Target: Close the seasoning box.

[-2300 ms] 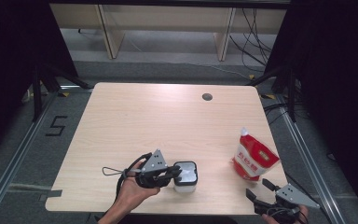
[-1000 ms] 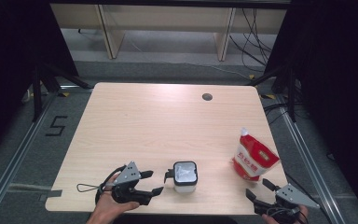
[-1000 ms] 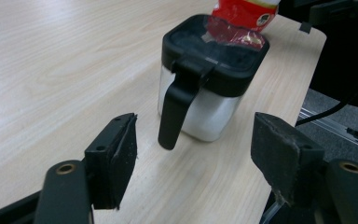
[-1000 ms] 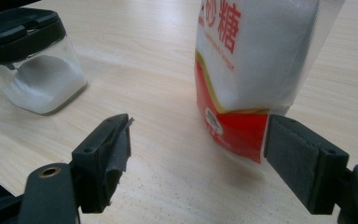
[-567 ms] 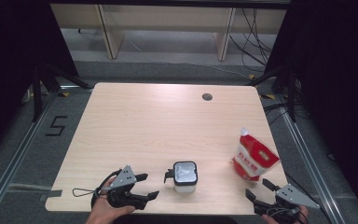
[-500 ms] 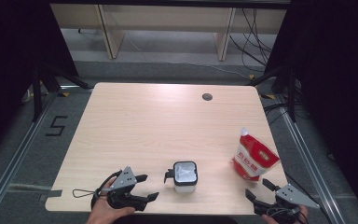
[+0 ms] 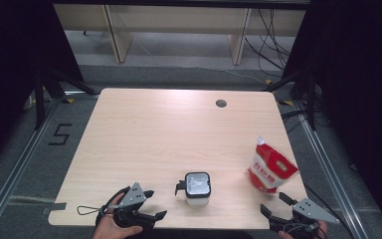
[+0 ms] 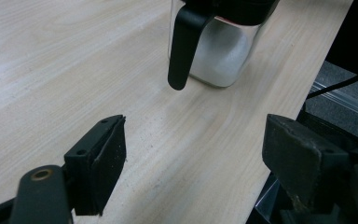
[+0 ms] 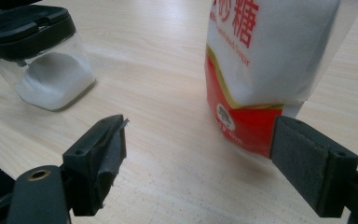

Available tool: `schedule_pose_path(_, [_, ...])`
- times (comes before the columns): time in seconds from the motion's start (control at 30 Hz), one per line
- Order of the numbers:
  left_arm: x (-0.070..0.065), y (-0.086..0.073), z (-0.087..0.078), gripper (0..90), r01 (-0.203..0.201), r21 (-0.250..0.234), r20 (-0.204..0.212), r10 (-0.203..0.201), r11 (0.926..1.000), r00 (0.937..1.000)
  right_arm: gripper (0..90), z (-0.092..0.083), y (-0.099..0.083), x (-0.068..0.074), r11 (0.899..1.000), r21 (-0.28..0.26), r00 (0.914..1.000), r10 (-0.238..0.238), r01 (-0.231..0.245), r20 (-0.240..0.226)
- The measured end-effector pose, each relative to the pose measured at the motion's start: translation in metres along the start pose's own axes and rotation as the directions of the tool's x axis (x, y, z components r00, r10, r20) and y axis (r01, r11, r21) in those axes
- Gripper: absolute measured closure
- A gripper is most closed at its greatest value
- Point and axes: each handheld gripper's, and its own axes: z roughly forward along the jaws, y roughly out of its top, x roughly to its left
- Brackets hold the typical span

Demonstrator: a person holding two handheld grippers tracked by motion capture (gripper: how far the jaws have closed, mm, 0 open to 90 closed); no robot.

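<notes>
A pale wooden desk point(image 7: 144, 134) with a round cable hole point(image 7: 221, 103) near its far edge stands on grey floor bearing a black taped "5" point(image 7: 59, 134), with pale shelving point(image 7: 179, 25) behind. Since the earliest picture the left gripper point(image 7: 154, 204) has let go of the clear square jar of white powder with a black lid and handle point(image 7: 197, 187), drawn back toward the near-left corner, and its jaws have just been opening, now wide and empty. The jar stands at the near edge; the red-and-white plastic pouch point(image 7: 271, 167), printed with red Chinese characters, stands near the right edge, and the right gripper point(image 7: 278, 211) gapes empty at the near-right corner.
</notes>
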Motion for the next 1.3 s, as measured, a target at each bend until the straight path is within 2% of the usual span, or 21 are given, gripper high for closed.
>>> schedule_pose_path(0.1, [-0.0006,-0.0016,-0.0003,20.9,0.004,0.006,-0.004,-0.004,1.0,1.0,19.6,-0.0001,-0.0004,-0.0001,1.0,-0.005,1.0,-0.009,0.009,0.004])
schedule_pose_path(0.13, [0.0004,-0.0019,-0.0014,20.7,-0.013,0.022,-0.004,0.013,0.9997,0.9999,19.6,-0.0008,-0.001,0.0028,0.999,0.009,0.9995,0.031,-0.031,-0.001])
schedule_pose_path(0.2, [-0.0017,-0.0028,-0.0004,20.4,0.012,0.012,-0.003,-0.012,0.9999,0.9999,19.5,-0.0012,-0.0013,0.004,0.999,0.016,0.9991,0.043,-0.042,-0.005])
schedule_pose_path(0.27, [-0.0023,-0.0037,-0.0007,20.4,0.008,0.016,-0.011,-0.008,0.9998,0.9999,19.4,0.0003,-0.0019,0.0008,1.0,0.007,0.9999,-0.009,0.01,-0.01])
schedule_pose_path(0.37, [-0.0034,-0.0056,-0.0002,20.5,0.027,0.032,-0.02,-0.026,0.9991,0.9995,19.1,0.0,-0.0029,0.0017,1.0,0.009,1.0,-0.001,0.001,-0.009])
schedule_pose_path(0.43, [-0.0036,-0.006,-0.0009,20.5,0.032,0.05,-0.025,-0.031,0.9983,0.9992,19.1,-0.0011,-0.0032,0.0051,0.999,0.02,0.9992,0.037,-0.037,-0.013])
schedule_pose_path(0.47, [-0.0032,-0.0062,-0.0013,20.4,0.027,0.053,-0.026,-0.026,0.9982,0.9993,19.1,-0.0002,-0.0032,0.0023,1.0,0.006,0.9999,-0.01,0.01,-0.006])
schedule_pose_path(0.53, [-0.0032,-0.0065,-0.0005,20.5,0.023,0.038,-0.023,-0.022,0.999,0.9995,19.1,-0.0007,-0.0034,0.0027,1.0,0.007,0.9999,-0.011,0.011,-0.005])
schedule_pose_path(0.6, [-0.0031,-0.0067,-0.0008,20.5,0.018,0.049,-0.026,-0.016,0.9986,0.9995,19.1,-0.0008,-0.004,0.0033,1.0,0.012,0.9998,-0.004,0.005,-0.019])
schedule_pose_path(0.63, [-0.0038,-0.0072,-0.0011,20.5,0.032,0.063,-0.031,-0.03,0.9975,0.9991,19.1,-0.0031,-0.0043,0.0077,0.998,0.029,0.9986,0.051,-0.051,-0.014])
schedule_pose_path(0.67, [-0.0041,-0.0071,-0.0012,20.5,0.029,0.064,-0.024,-0.028,0.9975,0.9993,19.1,-0.0023,-0.004,0.0041,1.0,0.011,0.9999,-0.004,0.004,-0.011])
schedule_pose_path(0.77, [-0.0045,-0.0072,-0.001,20.5,0.033,0.061,-0.025,-0.031,0.9976,0.9992,19.0,-0.0021,-0.0048,0.0059,1.0,0.019,0.9997,0.014,-0.013,-0.022])
schedule_pose_path(0.9, [-0.005,-0.0071,-0.0003,20.5,0.034,0.059,-0.02,-0.033,0.9977,0.9993,18.8,-0.0024,-0.0052,0.0056,1.0,0.017,0.9999,-0.004,0.004,-0.013])
schedule_pose_path(0.93, [-0.0052,-0.007,-0.0002,20.5,0.034,0.057,-0.018,-0.033,0.9978,0.9993,18.7,-0.0028,-0.0058,0.0081,0.999,0.027,0.9992,0.033,-0.032,-0.022])
schedule_pose_path(1.03, [-0.0054,-0.0073,0.0005,20.5,0.035,0.056,-0.02,-0.034,0.9978,0.9992,18.4,-0.0023,-0.0065,0.0087,0.999,0.031,0.9992,0.033,-0.033,-0.021])
schedule_pose_path(1.07, [-0.0045,-0.0072,-0.0001,20.5,0.024,0.065,-0.019,-0.023,0.9976,0.9995,18.2,-0.0021,-0.0061,0.0067,1.0,0.024,0.9998,0.006,-0.006,-0.019])
schedule_pose_path(1.1, [-0.0043,-0.0069,-0.0004,20.5,0.024,0.069,-0.016,-0.023,0.9973,0.9996,18.1,-0.0025,-0.0064,0.0091,0.999,0.037,0.9989,0.041,-0.04,-0.023])
schedule_pose_path(1.17, [-0.0041,-0.007,-0.0004,20.5,0.021,0.065,-0.019,-0.02,0.9976,0.9996,18.0,-0.0029,-0.0062,0.009,0.998,0.044,0.9988,0.042,-0.041,-0.025])
schedule_pose_path(1.2, [-0.0041,-0.007,-0.0003,20.5,0.017,0.066,-0.017,-0.016,0.9977,0.9997,17.9,-0.0021,-0.006,0.0068,0.999,0.034,0.9997,0.012,-0.012,-0.023])
schedule_pose_path(1.23, [-0.0066,-0.0075,0.0016,20.5,0.051,0.045,-0.015,-0.05,0.9977,0.9986,17.9,-0.0017,-0.0062,0.0067,0.999,0.037,0.9995,0.014,-0.013,-0.027])
schedule_pose_path(1.3, [-0.005,-0.0072,0.0012,20.5,0.03,0.063,-0.014,-0.029,0.9976,0.9995,17.8,-0.0012,-0.0066,0.0047,0.999,0.033,0.9998,-0.007,0.008,-0.017])
